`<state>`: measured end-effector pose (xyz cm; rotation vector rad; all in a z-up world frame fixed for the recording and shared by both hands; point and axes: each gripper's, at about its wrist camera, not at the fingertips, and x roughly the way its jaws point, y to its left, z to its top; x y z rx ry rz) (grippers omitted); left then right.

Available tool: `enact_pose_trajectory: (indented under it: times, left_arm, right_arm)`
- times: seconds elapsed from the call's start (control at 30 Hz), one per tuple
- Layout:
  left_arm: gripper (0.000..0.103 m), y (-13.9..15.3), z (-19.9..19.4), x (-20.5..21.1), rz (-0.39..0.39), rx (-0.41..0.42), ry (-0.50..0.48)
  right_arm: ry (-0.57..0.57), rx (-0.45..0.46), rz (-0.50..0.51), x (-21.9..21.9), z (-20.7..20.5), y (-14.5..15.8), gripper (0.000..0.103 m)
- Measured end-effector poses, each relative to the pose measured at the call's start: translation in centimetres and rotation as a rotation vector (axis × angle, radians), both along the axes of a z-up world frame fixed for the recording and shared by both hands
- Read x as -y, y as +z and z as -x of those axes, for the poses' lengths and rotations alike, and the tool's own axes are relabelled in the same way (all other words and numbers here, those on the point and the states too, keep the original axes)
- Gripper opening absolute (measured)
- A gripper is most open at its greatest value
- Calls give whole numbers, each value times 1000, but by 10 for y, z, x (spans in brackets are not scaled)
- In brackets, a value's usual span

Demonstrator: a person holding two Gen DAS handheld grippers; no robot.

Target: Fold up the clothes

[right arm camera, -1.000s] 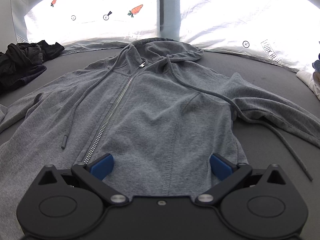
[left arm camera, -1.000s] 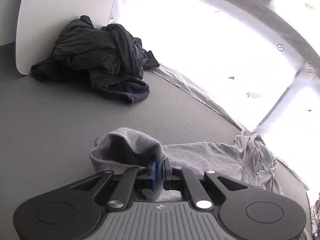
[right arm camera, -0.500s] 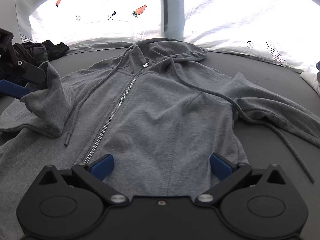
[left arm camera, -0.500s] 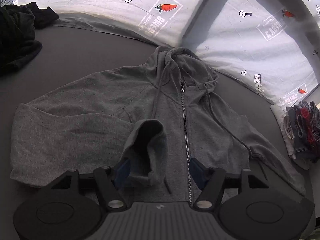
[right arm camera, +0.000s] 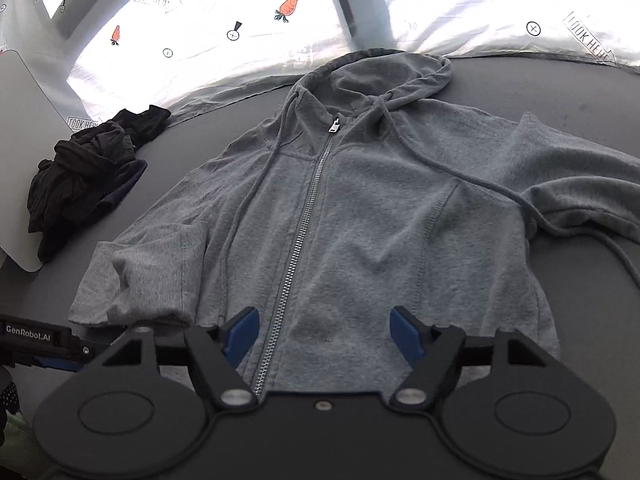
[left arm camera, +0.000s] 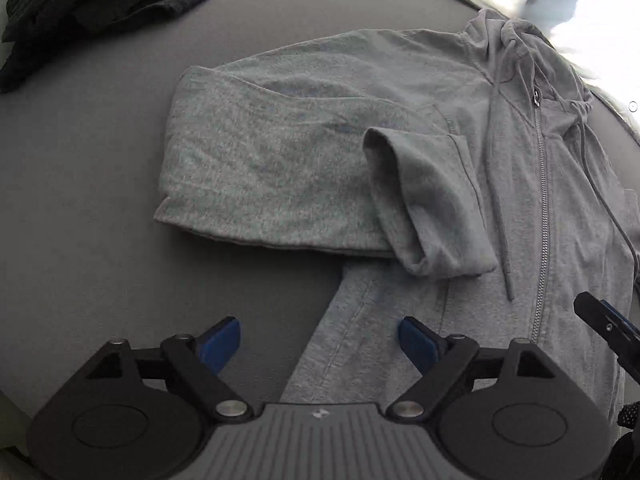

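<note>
L gripper [left arm camera: 319, 340] has just opened & dropped the cuff [left arm camera: 430, 204] onto the hoodie [right arm camera: 360, 208] chest, so L sleeve's folded; R gripper [right arm camera: 322, 334], jaws narrowing, grips nothing, R sleeve [right arm camera: 580, 184] next.

"GenRobot.AI" on the left claw [right arm camera: 44, 346]; "LOOK HERE" on the sheet [right arm camera: 480, 4].

One grey zip hoodie [right arm camera: 360, 208] with two drawstrings and one hood lies on one dark grey surface [right arm camera: 580, 320], beside one heap of dark clothes [right arm camera: 84, 176]; two grippers, left gripper [left arm camera: 320, 340] and right gripper [right arm camera: 320, 330], each with two blue pads; two carrot prints on the white sheet [right arm camera: 460, 4]
</note>
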<state>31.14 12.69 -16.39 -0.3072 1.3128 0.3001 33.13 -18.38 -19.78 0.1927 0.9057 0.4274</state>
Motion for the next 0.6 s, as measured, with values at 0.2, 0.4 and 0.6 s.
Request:
enact_pose_trajectory:
  times: [0.2,0.4,0.6]
  left_arm:
    - [94,-14,-10,-12,18,-56,-1]
    - [102,-21,-19,-12,7,-86,-57]
    - [103,-21,-24,-17,14,-99,-85]
  right_arm:
    - [224,58,85,-60,4,5,51]
    - [348,119,205,-94,7,0,51]
    - [398,134,240,-110,3,-4,48]
